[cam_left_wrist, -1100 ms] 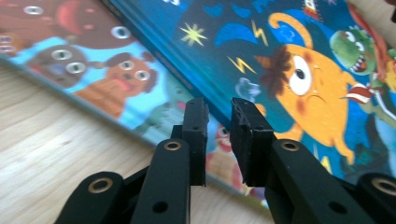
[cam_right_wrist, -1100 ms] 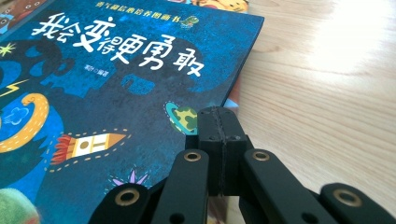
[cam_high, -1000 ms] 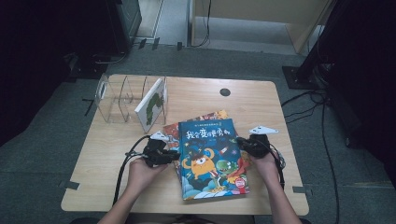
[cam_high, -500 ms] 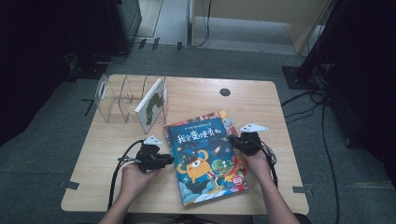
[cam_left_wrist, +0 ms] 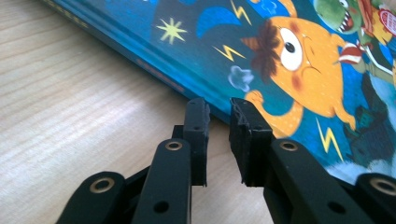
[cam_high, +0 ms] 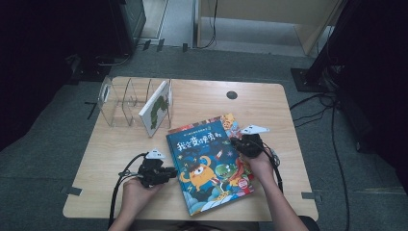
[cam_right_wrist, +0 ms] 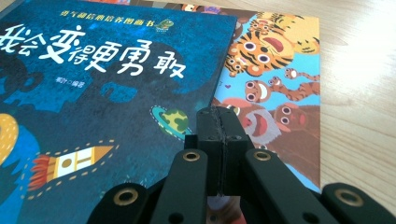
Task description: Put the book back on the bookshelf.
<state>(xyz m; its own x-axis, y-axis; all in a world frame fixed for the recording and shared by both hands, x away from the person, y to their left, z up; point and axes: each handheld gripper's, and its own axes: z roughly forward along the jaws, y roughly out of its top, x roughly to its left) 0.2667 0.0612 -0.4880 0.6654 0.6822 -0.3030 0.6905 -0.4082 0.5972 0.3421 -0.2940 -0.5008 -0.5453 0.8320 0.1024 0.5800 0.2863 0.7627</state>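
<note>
The blue picture book (cam_high: 209, 166) is lying flat on the wooden surface (cam_high: 284, 115), stacked on top of a second picture book with tigers and monkeys on its cover (cam_right_wrist: 275, 88), whose right-hand strip is peeking out from underneath. The left hand-held gripper (cam_left_wrist: 217, 114) is sitting just off the book's spine edge, its jaws parted by a narrow gap and having just been closing, with nothing between the pads; the tips are nearly touching the spine. The right hand-held gripper (cam_right_wrist: 218, 122) is clenched, jaws pressed together with nothing between them, and its tips are hovering over or resting on the blue cover near the seam with the book below; whether they are pressing down cannot be told. At the back left of the surface, a clear acrylic book rack (cam_high: 120, 98) is standing with one white book with a green shape on its cover (cam_high: 156, 108) already upright in its right-most slot, while the other slots are standing free. Judging from this, the work looks like filing books into the rack: one is seemingly stored, and the two flat books are waiting. The blue one is probably being nudged or squared for a grasp, so lifting, turning it upright and slotting it are all left to do.
</note>
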